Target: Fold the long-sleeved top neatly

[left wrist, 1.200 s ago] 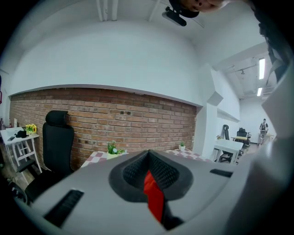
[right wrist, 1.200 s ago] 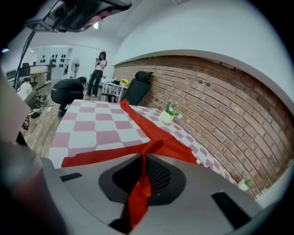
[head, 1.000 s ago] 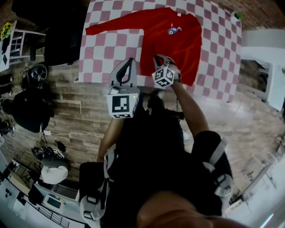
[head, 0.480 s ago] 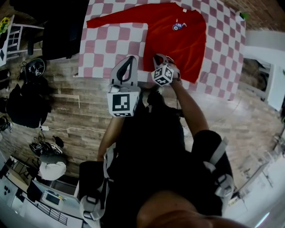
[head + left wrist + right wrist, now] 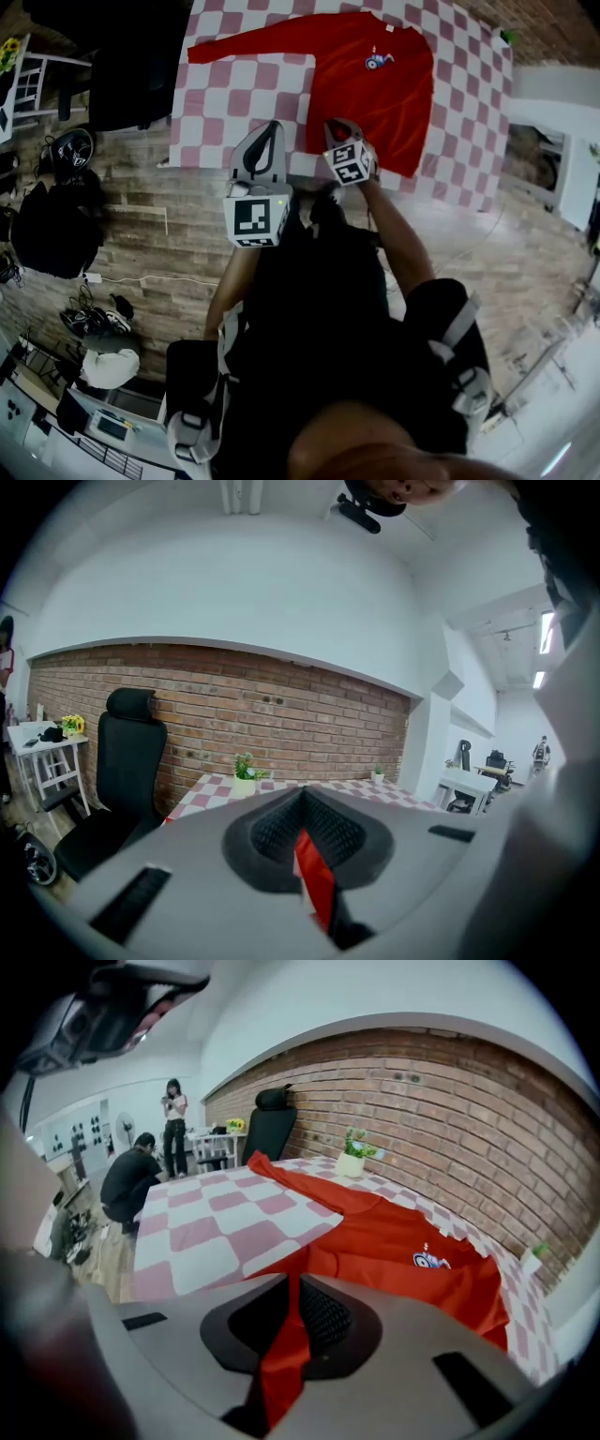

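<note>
From where I stand, both tools have a bite of the red long-sleeved top [image 5: 375,94]. The left hand-held gripper [image 5: 273,127] has its jaws pressed together on a thin fold of the red cloth. The right hand-held gripper [image 5: 331,126], just beside it, is closed narrow on another pinch of the garment's near edge, and the cloth trails down between its jaws. The rest of the top lies spread on the pink-and-white checked counter [image 5: 244,94] ahead of the right hand-held gripper, with its small chest print [image 5: 377,62] ahead and a little to the right of those jaws. One sleeve [image 5: 253,42] runs out flat, ahead of the left hand-held gripper and off to its left. Beyond the right hand-held gripper a potted plant [image 5: 353,1159] stands at the counter's far edge by the brick wall [image 5: 450,1119]. A black office chair [image 5: 131,752] sits left of the left hand-held gripper, beside the counter
</note>
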Available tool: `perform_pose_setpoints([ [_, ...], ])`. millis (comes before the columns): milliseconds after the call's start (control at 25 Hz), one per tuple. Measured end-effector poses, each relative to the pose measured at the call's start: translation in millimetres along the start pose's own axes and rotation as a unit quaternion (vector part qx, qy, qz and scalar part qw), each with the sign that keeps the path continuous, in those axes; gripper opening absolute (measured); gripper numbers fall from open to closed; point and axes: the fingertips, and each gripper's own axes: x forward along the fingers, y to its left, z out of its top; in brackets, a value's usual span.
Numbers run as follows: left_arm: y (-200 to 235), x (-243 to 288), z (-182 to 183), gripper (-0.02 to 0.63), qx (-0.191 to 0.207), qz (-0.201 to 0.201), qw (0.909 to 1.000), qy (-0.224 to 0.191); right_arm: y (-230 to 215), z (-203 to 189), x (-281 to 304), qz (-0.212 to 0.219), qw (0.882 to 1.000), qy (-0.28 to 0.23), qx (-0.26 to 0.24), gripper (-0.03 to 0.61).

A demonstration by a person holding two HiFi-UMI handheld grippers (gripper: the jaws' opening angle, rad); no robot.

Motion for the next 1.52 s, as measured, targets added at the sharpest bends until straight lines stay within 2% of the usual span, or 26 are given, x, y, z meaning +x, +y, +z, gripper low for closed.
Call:
perform_pose_setpoints([
  [240, 25.0, -9.7, 0.4, 0.005, -0.002, -0.001, 1.0, -0.006, -8.0, 52.0, -39.9, -0.002, 0.993, -0.054, 0.103, 0.02],
  [400, 46.5, -16.6, 2.3, 0.005, -0.002, -0.001, 0.9999, -0.01, -11.5, 88.6, -65.3, -0.021, 0.987, -0.092, 0.13, 0.012],
  [560, 68.5, -24.2, 5.3, 0.005, -0.002, 0.002, 0.9999, -0.012, -3.1, 131.6, -91.8, -0.023, 0.98, -0.13, 0.151, 0.009],
  [840, 113.7, -30.5, -2.6, 0.005, -0.02, 0.024, 0.9995, 0.001, 23.5, 196.1, -109.8, 0.0, 0.973, -0.182, 0.139, 0.009],
  [1160, 173.0, -4.0, -17.1, 0.005, -0.035, 0.053, 0.9977, 0.02, 29.1, 233.6, -83.6, 0.029, 0.974, -0.188, 0.122, 0.009],
  [1520, 237.7, 63.0, -46.5, 0.006, -0.05, 0.057, 0.9941, 0.077, 8.0, 275.7, -36.2, 0.052, 0.975, -0.183, 0.115, 0.009],
])
